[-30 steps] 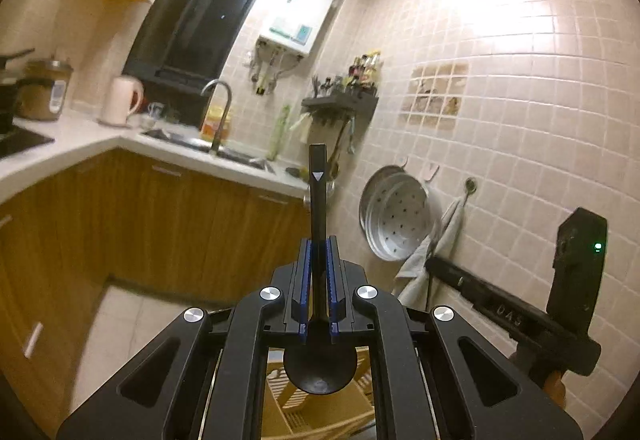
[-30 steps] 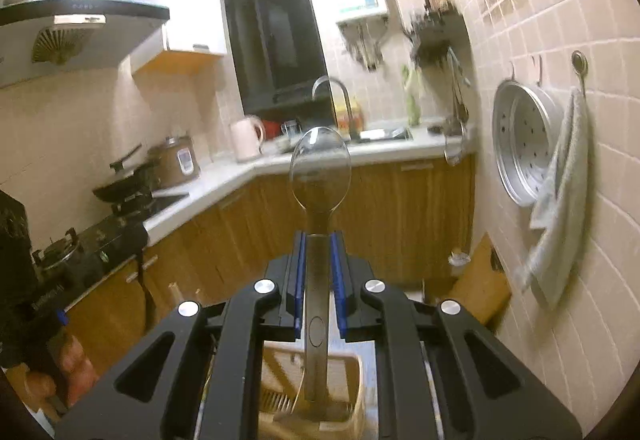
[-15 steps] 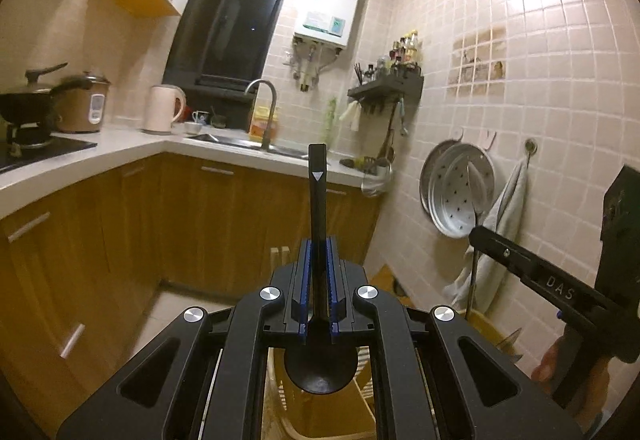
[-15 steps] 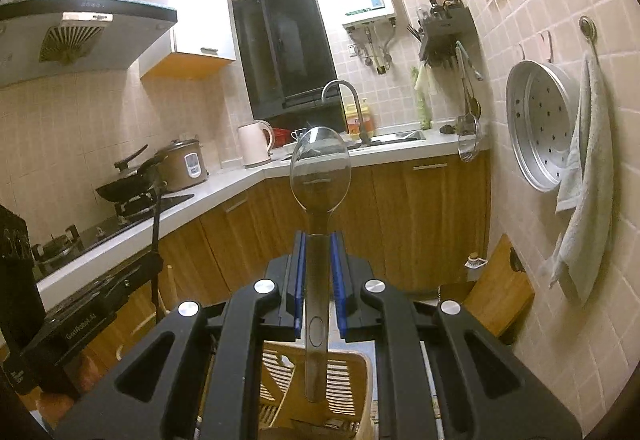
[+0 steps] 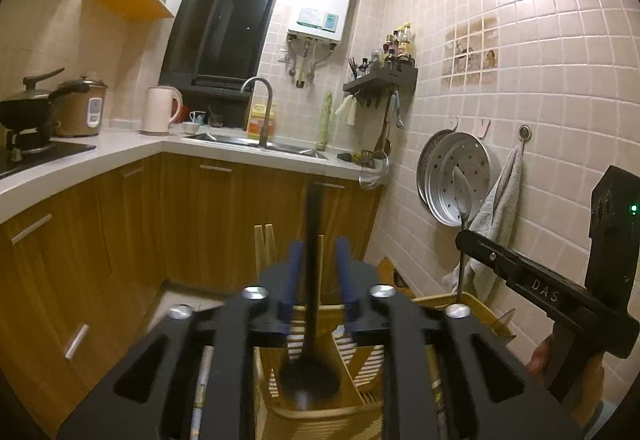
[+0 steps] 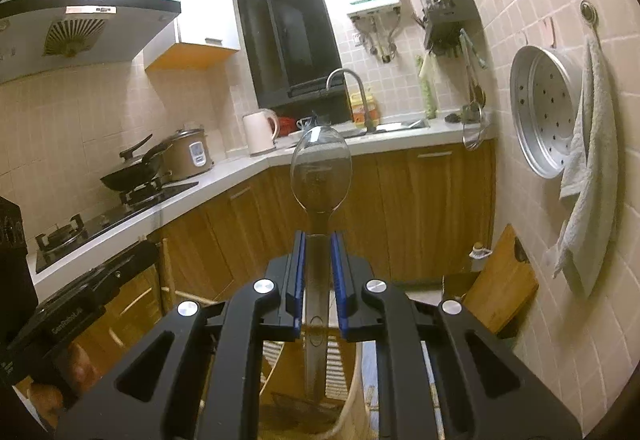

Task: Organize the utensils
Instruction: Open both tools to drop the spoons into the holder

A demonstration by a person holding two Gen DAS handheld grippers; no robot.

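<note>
In the left wrist view my left gripper (image 5: 318,252) stands open, its blue pads apart on either side of a black spoon (image 5: 311,304) that stands loose, bowl down, in a slatted wooden utensil holder (image 5: 320,404) below. In the right wrist view my right gripper (image 6: 318,244) is slightly open around a steel spoon (image 6: 320,176), bowl up, its handle reaching down into the holder (image 6: 280,372). The pads stand a little off the handle. The right gripper also shows in the left wrist view (image 5: 520,280).
A kitchen counter (image 5: 120,152) with sink, kettle and rice cooker runs along the back and left. A steamer tray (image 6: 540,112) and towel (image 6: 588,168) hang on the right wall. A cutting board (image 6: 500,280) leans below. Chopsticks (image 5: 264,252) stand in the holder.
My left gripper has opened and let go of the black spoon, which has dropped into the holder. My right gripper has loosened on the steel spoon. Both views have lowered slightly.
</note>
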